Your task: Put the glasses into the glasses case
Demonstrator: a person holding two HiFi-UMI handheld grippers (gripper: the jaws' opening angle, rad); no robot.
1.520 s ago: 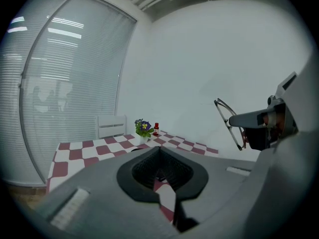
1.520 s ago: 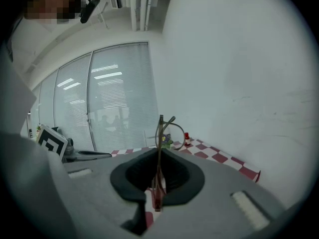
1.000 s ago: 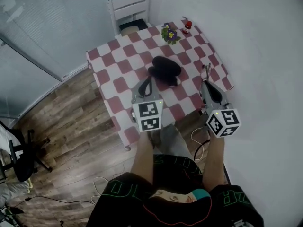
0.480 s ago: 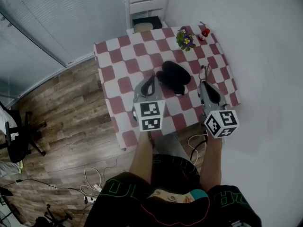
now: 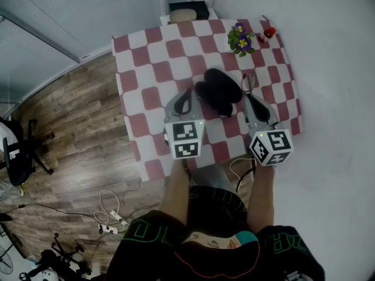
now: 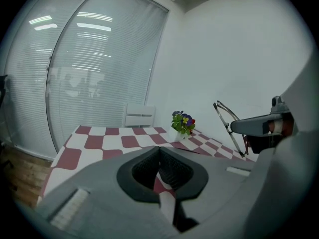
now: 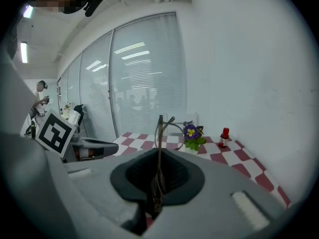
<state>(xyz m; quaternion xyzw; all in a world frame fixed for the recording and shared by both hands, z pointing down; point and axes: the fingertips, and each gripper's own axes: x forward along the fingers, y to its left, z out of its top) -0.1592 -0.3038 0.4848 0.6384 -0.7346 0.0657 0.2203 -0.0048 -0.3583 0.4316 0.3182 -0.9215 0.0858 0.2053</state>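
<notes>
Right gripper view: the glasses (image 7: 160, 126) are pinched by a thin edge in the right tongs (image 7: 158, 152), near the glasses case (image 5: 218, 91) on the table (image 5: 146, 69), with the left tongs (image 6: 160, 151) closed empty; so slender a hold could be twisted loose.

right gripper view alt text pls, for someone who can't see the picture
The right gripper is clamped on a pair of thin metal glasses that stick up between its jaws. Beyond lies a red-and-white checked table with a small flower pot and a red bottle; the left gripper shows at the left.
</notes>
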